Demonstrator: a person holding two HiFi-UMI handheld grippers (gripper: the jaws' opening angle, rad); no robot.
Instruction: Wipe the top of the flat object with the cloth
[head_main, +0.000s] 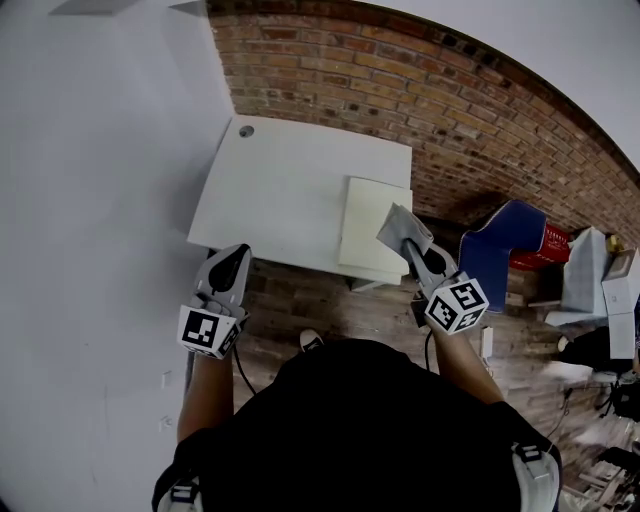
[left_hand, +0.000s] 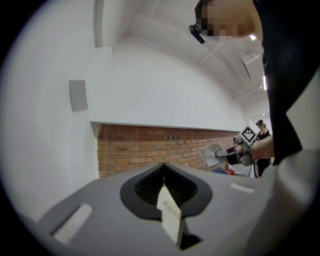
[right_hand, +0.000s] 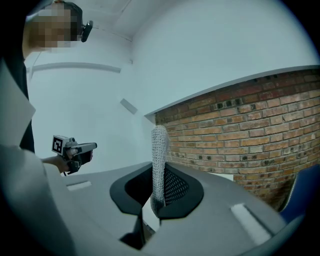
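While the right gripper (head_main: 408, 243) clamps the cloth (head_main: 402, 225) over the flat object's (head_main: 372, 220) edge, the left gripper (head_main: 233, 258) (clenched, empty) hangs clear.

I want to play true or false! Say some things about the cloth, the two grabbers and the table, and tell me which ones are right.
1. The right gripper pinches the cloth. True.
2. The left gripper holds a cloth too. False: its jaws are together with nothing between them.
3. The flat object lies on the right part of the table. True.
4. The cloth is bright red. False: it is grey.
5. The left gripper is over the flat object. False: it is off the table's near left corner.
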